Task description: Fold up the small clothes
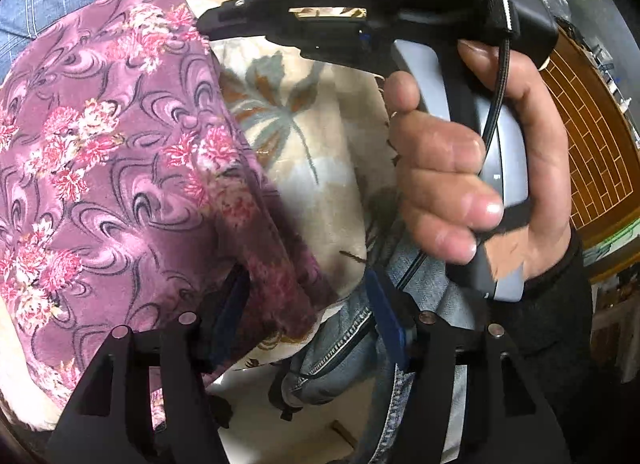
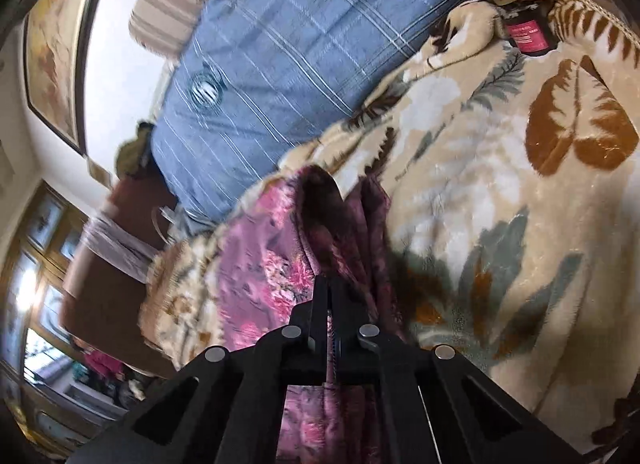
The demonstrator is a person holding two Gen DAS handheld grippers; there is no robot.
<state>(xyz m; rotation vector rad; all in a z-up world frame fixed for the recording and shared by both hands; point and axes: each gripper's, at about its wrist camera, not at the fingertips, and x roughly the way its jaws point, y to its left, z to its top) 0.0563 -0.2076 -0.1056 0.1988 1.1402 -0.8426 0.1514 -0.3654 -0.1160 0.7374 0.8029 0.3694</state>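
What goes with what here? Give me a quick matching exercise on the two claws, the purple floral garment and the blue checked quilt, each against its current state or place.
Column one:
1. left claw
2. right claw
3. purple floral fabric garment
4. blue checked quilt

Column two:
A. lies beyond the cream leaf-patterned plush blanket
B. fingers spread apart
C. fingers closed on cloth
D. draped over the blanket, one edge pinched

Pairs: 1-B, 2-C, 3-D, 4-A
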